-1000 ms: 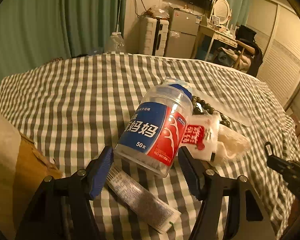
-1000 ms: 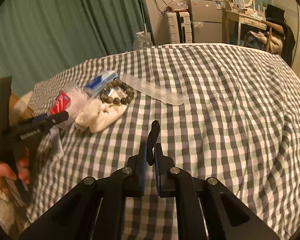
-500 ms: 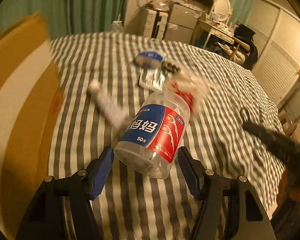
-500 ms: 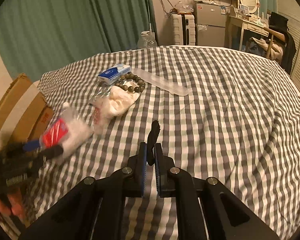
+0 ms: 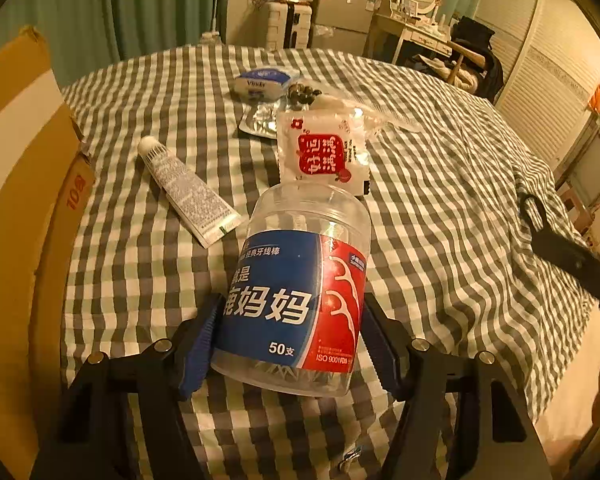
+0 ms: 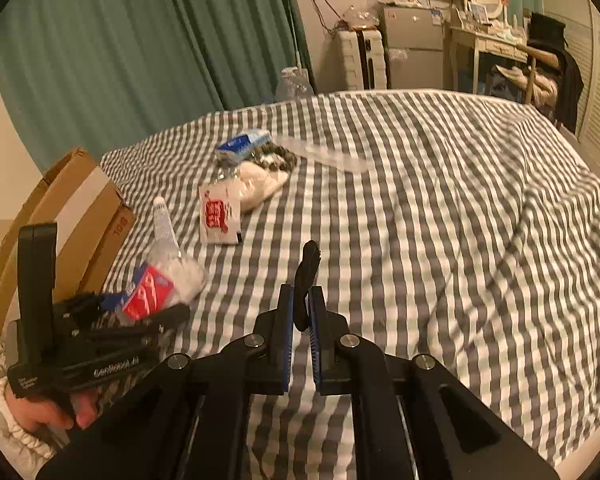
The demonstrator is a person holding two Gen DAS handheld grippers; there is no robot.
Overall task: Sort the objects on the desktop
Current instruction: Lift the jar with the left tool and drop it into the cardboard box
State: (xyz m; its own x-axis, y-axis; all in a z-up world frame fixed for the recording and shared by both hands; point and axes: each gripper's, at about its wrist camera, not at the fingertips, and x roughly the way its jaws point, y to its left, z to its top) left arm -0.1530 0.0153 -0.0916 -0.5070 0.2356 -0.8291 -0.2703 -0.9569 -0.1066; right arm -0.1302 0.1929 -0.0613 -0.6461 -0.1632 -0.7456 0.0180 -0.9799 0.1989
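Observation:
My left gripper [image 5: 290, 344] is shut on a clear dental floss jar [image 5: 300, 292] with a blue and red label, held above the checked bedspread [image 5: 440, 184]. The jar also shows in the right wrist view [image 6: 160, 284], next to the cardboard box [image 6: 84, 216]. My right gripper [image 6: 300, 320] is shut on a small black clip [image 6: 306, 276], low over the bedspread. On the cloth lie a white tube [image 5: 184, 190], a red-and-white packet [image 5: 324, 152], a blue tissue pack [image 5: 262, 82], a bead bracelet [image 5: 304, 94] and a clear comb [image 6: 324, 156].
An open cardboard box [image 5: 24, 184] stands at the left edge of the bed. A foil blister pack [image 5: 260, 120] and a white cloth [image 6: 256, 184] lie among the items. Green curtains, a suitcase and a dressing table stand behind the bed.
My left gripper has lifted the floss jar and pulled it back toward the box, away from the pile. The right gripper has kept hold of the clip and barely moved.

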